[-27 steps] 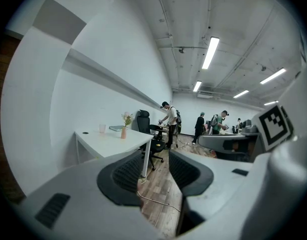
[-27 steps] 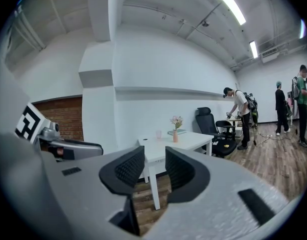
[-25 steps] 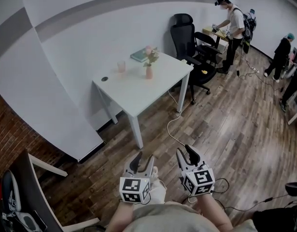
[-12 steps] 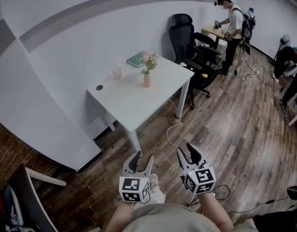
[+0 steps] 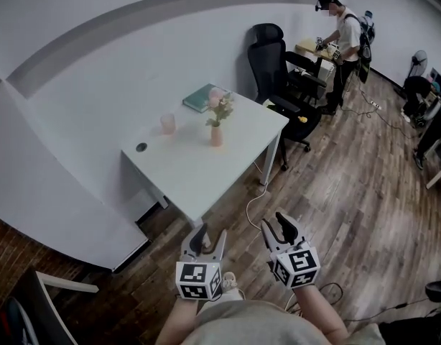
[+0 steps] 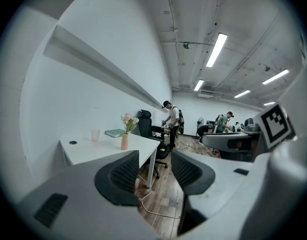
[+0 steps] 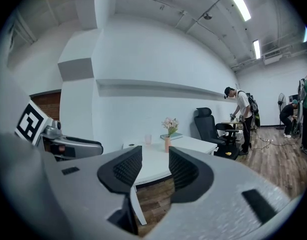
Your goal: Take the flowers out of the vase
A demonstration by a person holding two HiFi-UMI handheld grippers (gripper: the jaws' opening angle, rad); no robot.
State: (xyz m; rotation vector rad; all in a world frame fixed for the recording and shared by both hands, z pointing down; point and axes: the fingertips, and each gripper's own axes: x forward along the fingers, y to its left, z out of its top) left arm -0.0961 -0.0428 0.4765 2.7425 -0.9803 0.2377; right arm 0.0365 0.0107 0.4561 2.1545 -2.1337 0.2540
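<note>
A small pink vase (image 5: 216, 136) holding pale flowers (image 5: 220, 108) stands upright on the white table (image 5: 192, 175), well ahead of me. Both grippers hover over the wooden floor short of the table's near corner. My left gripper (image 5: 210, 237) is open; its jaws have just been opening and nothing is between them. The same holds for my right gripper (image 5: 276, 225). In the left gripper view the vase (image 6: 124, 141) shows far beyond the open left gripper (image 6: 156, 169). In the right gripper view the vase (image 7: 167, 144) and flowers (image 7: 169, 125) sit just above the open right gripper (image 7: 155, 168).
On the table are a pink cup (image 5: 167, 123), a green book (image 5: 202, 98) and a round cable hole (image 5: 141, 147). A black office chair (image 5: 274, 56) stands by its far end. A white cable (image 5: 253, 201) lies on the floor. A person (image 5: 344, 38) works at a far desk.
The table and vase have come nearer and shifted left in the head view as both grippers moved forward. Both sets of jaws stand slightly wider.
</note>
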